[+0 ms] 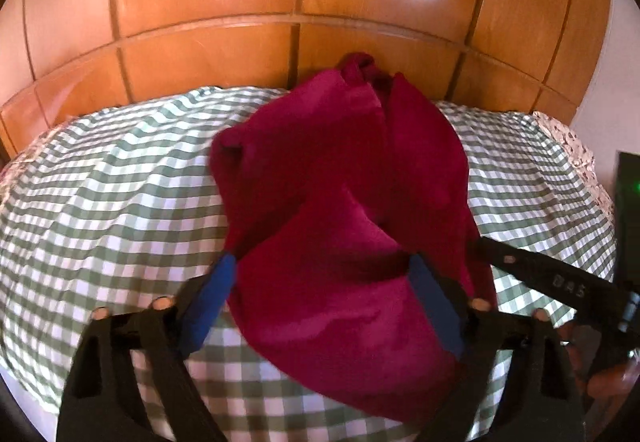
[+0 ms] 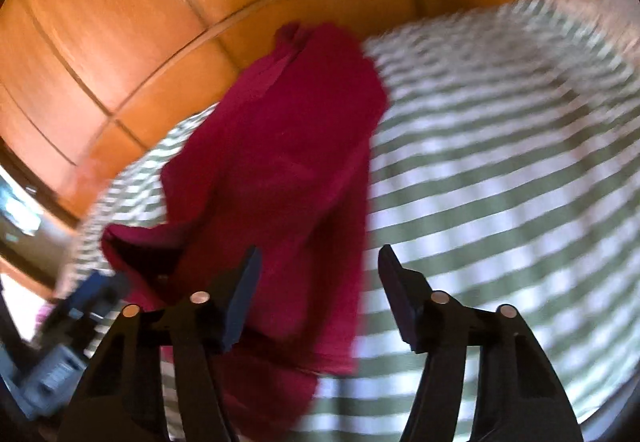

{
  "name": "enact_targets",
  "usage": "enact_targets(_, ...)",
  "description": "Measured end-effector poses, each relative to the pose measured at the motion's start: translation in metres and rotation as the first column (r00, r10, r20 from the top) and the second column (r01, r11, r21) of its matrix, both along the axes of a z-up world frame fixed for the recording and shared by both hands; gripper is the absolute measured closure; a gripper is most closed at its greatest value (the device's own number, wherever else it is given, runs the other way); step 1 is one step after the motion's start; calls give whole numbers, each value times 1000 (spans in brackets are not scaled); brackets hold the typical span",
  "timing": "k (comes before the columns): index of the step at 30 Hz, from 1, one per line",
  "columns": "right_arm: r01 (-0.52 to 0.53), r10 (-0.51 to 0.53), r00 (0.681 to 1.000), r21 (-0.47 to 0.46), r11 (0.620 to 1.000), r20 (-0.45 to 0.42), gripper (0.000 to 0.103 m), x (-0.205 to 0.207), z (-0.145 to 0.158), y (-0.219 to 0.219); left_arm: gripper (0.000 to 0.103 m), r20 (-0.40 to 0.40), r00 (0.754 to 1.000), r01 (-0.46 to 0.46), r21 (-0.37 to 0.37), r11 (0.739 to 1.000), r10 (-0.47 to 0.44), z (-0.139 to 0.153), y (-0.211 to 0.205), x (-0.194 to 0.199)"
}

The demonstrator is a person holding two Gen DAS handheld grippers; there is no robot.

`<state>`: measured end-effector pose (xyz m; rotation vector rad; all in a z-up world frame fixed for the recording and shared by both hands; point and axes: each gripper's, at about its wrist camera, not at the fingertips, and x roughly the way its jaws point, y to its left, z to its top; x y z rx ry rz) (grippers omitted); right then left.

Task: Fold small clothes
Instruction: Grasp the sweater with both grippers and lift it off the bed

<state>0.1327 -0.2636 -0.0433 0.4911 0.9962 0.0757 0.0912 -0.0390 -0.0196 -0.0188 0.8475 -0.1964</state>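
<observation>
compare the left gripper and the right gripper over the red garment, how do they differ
The left gripper has the red garment filling the gap between its blue pads; the right gripper straddles only the garment's edge, with checked sheet under its other finger. The right wrist view is blurred; the left wrist view is sharper. Both are black with blue pads, angled down at the cloth, jaws apart.

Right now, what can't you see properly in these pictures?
- What kind of garment the red cloth is: it lies bunched, and its near end runs off the bottom of the left wrist view.
- Whether the left gripper pinches it: cloth drapes between the fingers.
- The checks on the bedcover: smeared into stripes by blur in the right wrist view.
- The bed's near edge: hidden behind the right gripper.
</observation>
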Motion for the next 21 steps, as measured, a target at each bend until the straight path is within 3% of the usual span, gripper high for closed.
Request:
enact_targets(2,-11,11,1000,32,999,-23,52,14,-10,6,79,-68,997,28,-30,999,-30,-8,3,11)
enact_targets(5,-43,43,999,27,999,-19,72,30,-15,19,94,-108,994,-2,-132,991,-12,-8,28,18)
enact_targets(7,-68,69,997,-42,997,18,89,32,-6,27,95,-95,995,-31,-175,984,14,-2,49,19)
enact_targets(8,-73,75,997,-71,995,34,91,32,0,29,95,-87,996,-45,-196,980,28,2,60,20)
enact_targets(12,-86,115,986,-228,970,118,95,29,30,20,95,-29,992,-130,-271,954,127,33,125,36)
enact_targets(14,-68,108,986,-278,958,131,95,31,40,5,95,-1,981,-186,-274,944,193,47,155,49)
enact_targets(21,139,-84,985,-394,908,152,95,58,61,-92,95,47,916,-381,-212,900,399,72,238,119)
